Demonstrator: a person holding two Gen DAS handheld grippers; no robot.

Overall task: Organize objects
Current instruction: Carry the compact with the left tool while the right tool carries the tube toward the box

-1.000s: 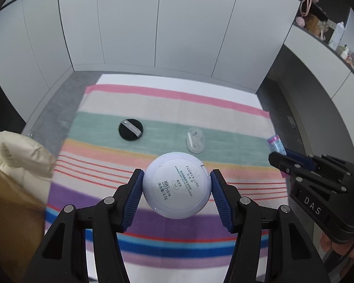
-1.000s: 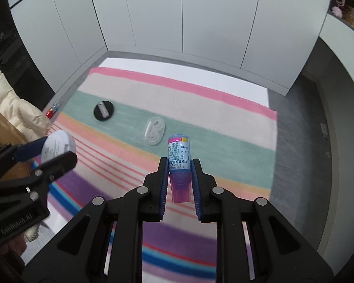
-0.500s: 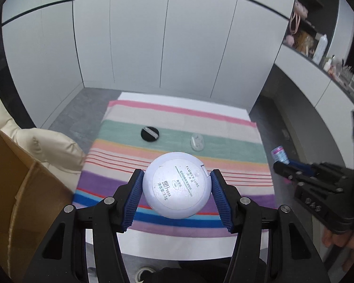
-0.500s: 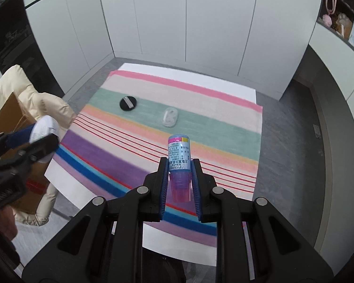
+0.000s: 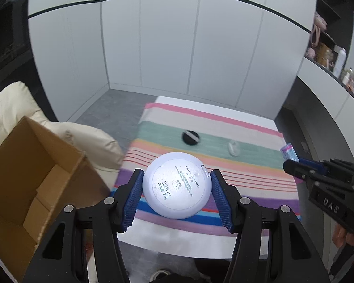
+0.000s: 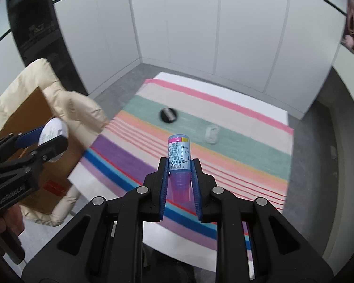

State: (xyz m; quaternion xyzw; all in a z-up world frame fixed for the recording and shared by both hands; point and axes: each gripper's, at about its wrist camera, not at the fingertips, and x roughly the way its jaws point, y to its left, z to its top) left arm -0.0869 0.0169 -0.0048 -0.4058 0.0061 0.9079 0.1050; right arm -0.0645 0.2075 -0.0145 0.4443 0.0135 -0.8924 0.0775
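My left gripper (image 5: 177, 186) is shut on a round white powder compact (image 5: 177, 185), held high above the near edge of the striped cloth (image 5: 224, 172). It also shows in the right wrist view (image 6: 53, 132). My right gripper (image 6: 179, 172) is shut on a small pink and blue bottle (image 6: 179, 158), also high above the cloth (image 6: 224, 141). A black round puff (image 5: 190, 137) and a clear small case (image 5: 233, 147) lie on the green stripe. An open cardboard box (image 5: 28, 176) stands to the left of the table.
A cream padded jacket (image 5: 59, 132) lies under and behind the box. White cupboard doors (image 5: 177, 47) close the far side. A shelf with bottles (image 5: 337, 61) runs along the right. Grey floor surrounds the table.
Both grippers have risen and pulled back from the cloth with their objects and swung left. The cardboard box has come into view at the left.
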